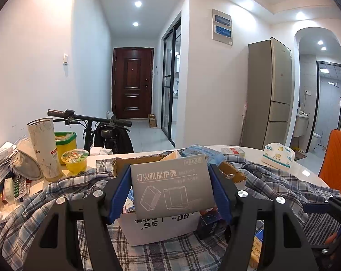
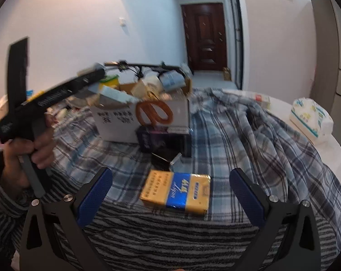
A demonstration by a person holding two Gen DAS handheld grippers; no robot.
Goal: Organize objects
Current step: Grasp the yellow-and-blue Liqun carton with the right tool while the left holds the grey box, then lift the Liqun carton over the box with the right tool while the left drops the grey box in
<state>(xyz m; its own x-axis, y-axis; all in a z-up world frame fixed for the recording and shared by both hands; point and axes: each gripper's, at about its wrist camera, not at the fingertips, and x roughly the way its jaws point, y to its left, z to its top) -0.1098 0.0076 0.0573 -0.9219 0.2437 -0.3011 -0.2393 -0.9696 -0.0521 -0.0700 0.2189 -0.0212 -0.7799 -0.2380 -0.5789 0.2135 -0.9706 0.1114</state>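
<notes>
My left gripper [image 1: 172, 192] is shut on a flat grey carton [image 1: 170, 185] with printed line drawings, held upright above an open white cardboard box [image 1: 161, 228] full of small items. In the right wrist view my right gripper [image 2: 170, 194] stands open and tilted down over a plaid shirt [image 2: 249, 140]. A yellow-and-blue cigarette pack [image 2: 177, 192] lies on the cloth between its blue pads [image 2: 95, 194], and neither pad touches it. Beyond the pack are a black binder clip [image 2: 163, 160] and a dark box [image 2: 165, 140]. Orange-handled scissors [image 2: 153, 113] lean on the white box [image 2: 116, 122].
Left of the box stand a tall tumbler [image 1: 45, 149], a jelly cup [image 1: 75, 160], a yellow tub [image 1: 66, 144] and a heap of small clutter. A tissue pack [image 1: 277, 155] lies at the table's right, near an orange chair [image 1: 337, 160]. Scooter handlebars [image 1: 89, 118] rise behind the table.
</notes>
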